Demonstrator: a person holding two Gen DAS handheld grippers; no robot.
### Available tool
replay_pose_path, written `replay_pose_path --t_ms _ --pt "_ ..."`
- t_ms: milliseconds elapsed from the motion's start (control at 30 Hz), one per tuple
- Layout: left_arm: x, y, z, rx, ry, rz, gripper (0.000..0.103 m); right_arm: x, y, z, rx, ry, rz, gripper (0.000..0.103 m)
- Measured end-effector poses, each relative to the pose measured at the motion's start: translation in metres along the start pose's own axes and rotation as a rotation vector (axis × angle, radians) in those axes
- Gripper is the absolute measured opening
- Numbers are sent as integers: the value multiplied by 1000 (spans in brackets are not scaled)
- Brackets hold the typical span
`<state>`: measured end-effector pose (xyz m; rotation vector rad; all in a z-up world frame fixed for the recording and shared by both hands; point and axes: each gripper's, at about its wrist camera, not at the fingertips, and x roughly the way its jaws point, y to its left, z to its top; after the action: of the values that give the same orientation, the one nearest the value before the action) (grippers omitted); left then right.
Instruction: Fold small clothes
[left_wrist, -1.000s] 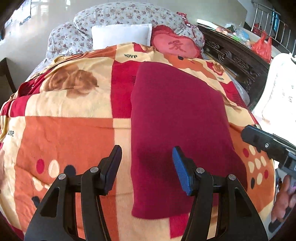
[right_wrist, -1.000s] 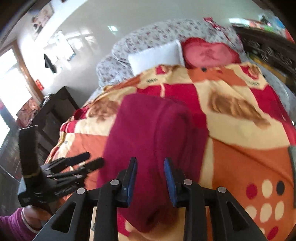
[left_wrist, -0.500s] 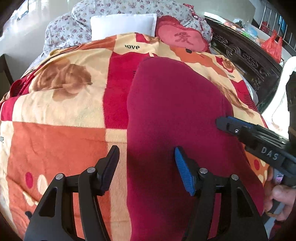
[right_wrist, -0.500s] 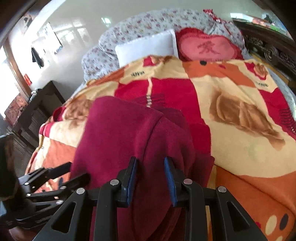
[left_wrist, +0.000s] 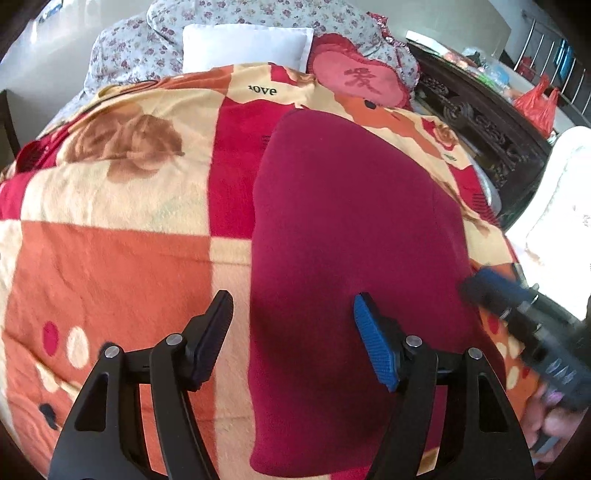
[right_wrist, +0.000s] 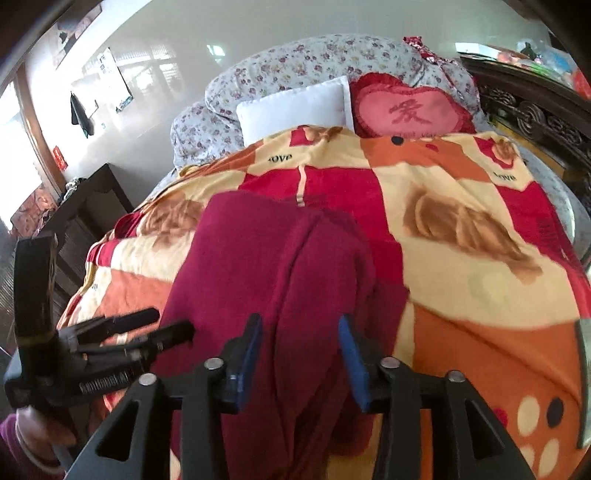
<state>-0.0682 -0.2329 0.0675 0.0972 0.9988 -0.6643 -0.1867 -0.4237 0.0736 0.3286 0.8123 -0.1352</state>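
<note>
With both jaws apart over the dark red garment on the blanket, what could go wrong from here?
1. The right hand-held gripper, whose jaws have just been opening, straddles a raised ridge in the dark red garment; that fold may slump or set crooked.
2. The left hand-held gripper spans the garment's left edge, so closing might pinch the patterned blanket too.

Both grippers' jaws have just opened wider above the maroon garment (left_wrist: 354, 236).

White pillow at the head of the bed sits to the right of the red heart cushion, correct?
Not quite: the white pillow sits to the left of the red heart cushion, touching it, at the head of the bed. Both wrist views show this.
</note>
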Motion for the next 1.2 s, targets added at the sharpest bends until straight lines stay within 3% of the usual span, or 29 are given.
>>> replay_pose_path --t_ms 100,200,267,367,533,733,833,867,933,1000,1200 --pt "7 2 -6 -12 29 -43 74 21 -10 -17 32 54 6 50" --pt "12 9 -8 -49 59 -104 77 18 -24 -21 87 19 59 57" --pt "12 14 -6 -65 61 -132 79 11 -30 -20 81 -18 51 69" --pt "16 17 -1 -74 60 -162 79 6 -43 -18 99 -67 26 76" --pt "34 21 -2 -136 90 -222 88 32 -67 -15 229 -13 196 76" --pt "38 21 -2 -163 95 -251 89 52 -70 -16 322 13 328 77" --pt "33 14 -2 -135 92 -266 77 50 -61 -15 310 10 350 59" --pt "28 12 -2 -127 83 -265 69 42 -55 -12 280 5 336 50" --pt "18 13 -2 -126 81 -276 56 29 -49 -8 262 -11 354 42" --pt "2 17 -2 -135 81 -299 49 12 -41 -4 255 -21 394 40" --pt "-66 38 -16 -151 56 -262 49 -21 3 -12 246 -15 516 39"
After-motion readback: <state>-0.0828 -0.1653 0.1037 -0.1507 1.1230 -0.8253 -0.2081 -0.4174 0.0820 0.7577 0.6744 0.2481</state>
